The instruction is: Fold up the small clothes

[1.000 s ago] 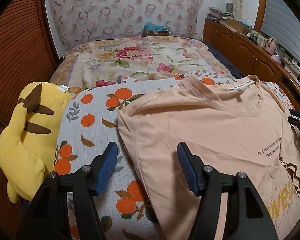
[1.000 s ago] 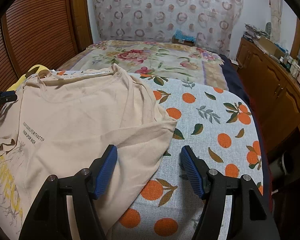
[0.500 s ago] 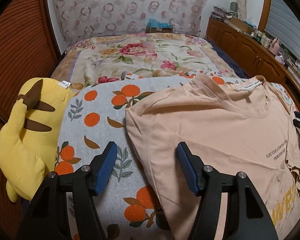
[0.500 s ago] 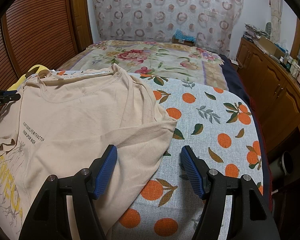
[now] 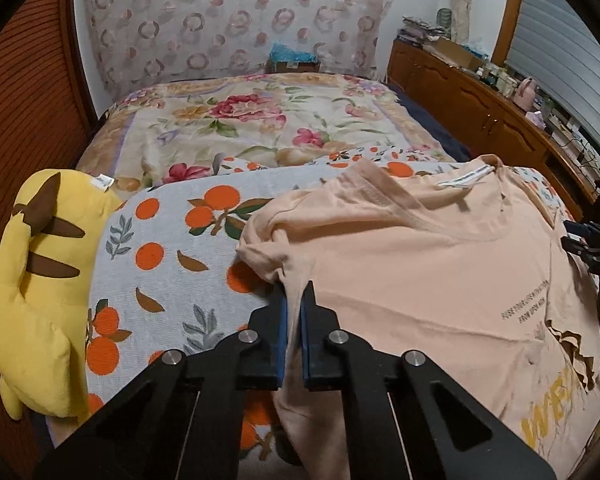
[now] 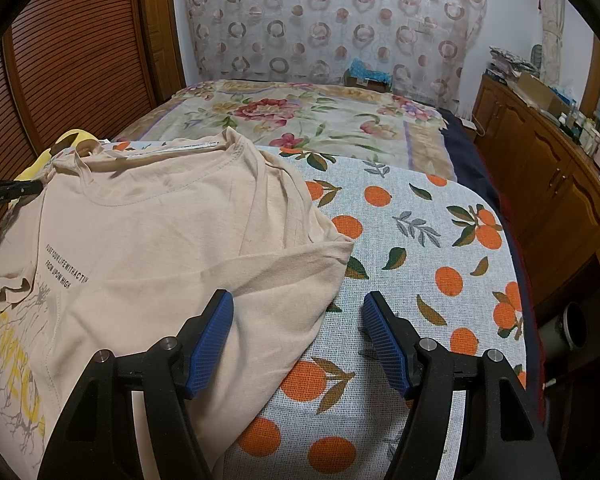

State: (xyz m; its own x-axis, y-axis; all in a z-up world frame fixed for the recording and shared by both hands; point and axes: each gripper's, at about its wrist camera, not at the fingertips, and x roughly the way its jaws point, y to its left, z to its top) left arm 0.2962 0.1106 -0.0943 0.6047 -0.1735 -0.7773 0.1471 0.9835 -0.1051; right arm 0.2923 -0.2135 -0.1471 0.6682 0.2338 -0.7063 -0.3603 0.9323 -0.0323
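Note:
A peach T-shirt (image 5: 412, 264) with dark text and a yellow print lies front up on an orange-print cloth (image 5: 168, 264) on the bed. My left gripper (image 5: 293, 300) is shut on the shirt's left edge by the sleeve, and the fabric bunches up there. In the right wrist view the same shirt (image 6: 140, 248) lies flat, its right sleeve spread out. My right gripper (image 6: 298, 320) is open and empty, just above the right sleeve's edge, one finger over the shirt and one over the cloth (image 6: 420, 248). The right gripper also shows at the far right of the left wrist view (image 5: 592, 240).
A yellow plush toy (image 5: 40, 280) lies at the cloth's left side. A floral bedspread (image 5: 260, 124) covers the bed beyond. A wooden cabinet (image 6: 548, 184) with clutter runs along the right, a slatted wooden wall (image 6: 76, 64) along the left.
My left gripper has closed on the shirt's left edge and pulled it into a bunch. My right gripper has stayed open in place.

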